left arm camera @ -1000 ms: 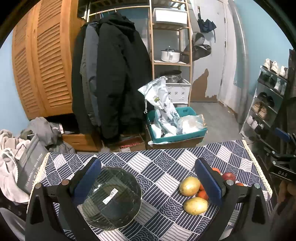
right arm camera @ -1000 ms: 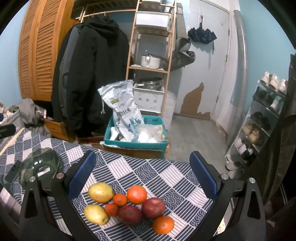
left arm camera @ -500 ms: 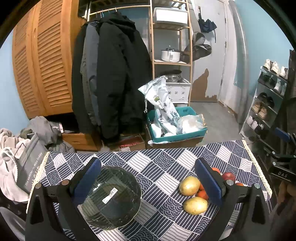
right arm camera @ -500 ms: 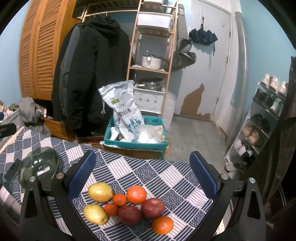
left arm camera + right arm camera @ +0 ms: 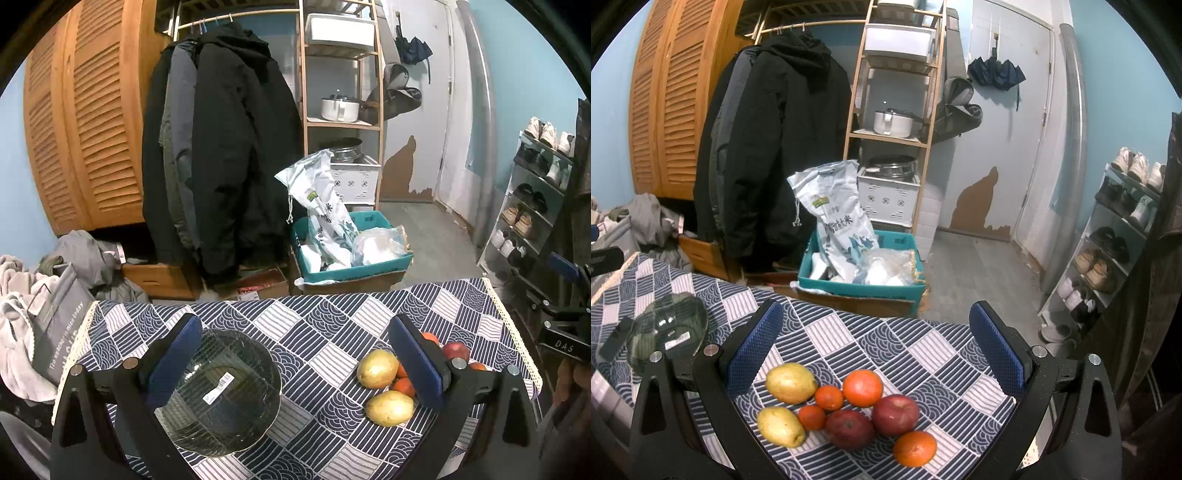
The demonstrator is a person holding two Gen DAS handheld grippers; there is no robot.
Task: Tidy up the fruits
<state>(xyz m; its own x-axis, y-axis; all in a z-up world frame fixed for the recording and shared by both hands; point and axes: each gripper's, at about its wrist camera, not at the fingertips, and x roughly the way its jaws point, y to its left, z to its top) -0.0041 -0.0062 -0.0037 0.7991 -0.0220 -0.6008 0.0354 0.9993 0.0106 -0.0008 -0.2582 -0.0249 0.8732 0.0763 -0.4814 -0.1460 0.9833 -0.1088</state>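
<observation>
A pile of fruit lies on the patterned tablecloth (image 5: 923,354): two yellow pears (image 5: 790,382), two red apples (image 5: 895,413), and several oranges (image 5: 863,387) of differing size. My right gripper (image 5: 875,350) hovers open just above and behind the pile, holding nothing. An empty glass bowl (image 5: 221,395) with a sticker stands on the left side of the table. My left gripper (image 5: 295,360) is open over the cloth, with its left finger (image 5: 175,358) over the bowl's rim and its right finger (image 5: 413,362) in front of the pears (image 5: 376,368). The bowl (image 5: 668,332) also shows at the right wrist view's left edge.
The table's far edge drops to the floor, where a teal crate (image 5: 351,258) holds bags. Dark coats (image 5: 221,166) hang by a wooden wardrobe, and a shelf unit (image 5: 340,92) stands behind. Shoes fill a rack (image 5: 1119,229) at right. Clothes and a grey bag (image 5: 55,325) lie at left.
</observation>
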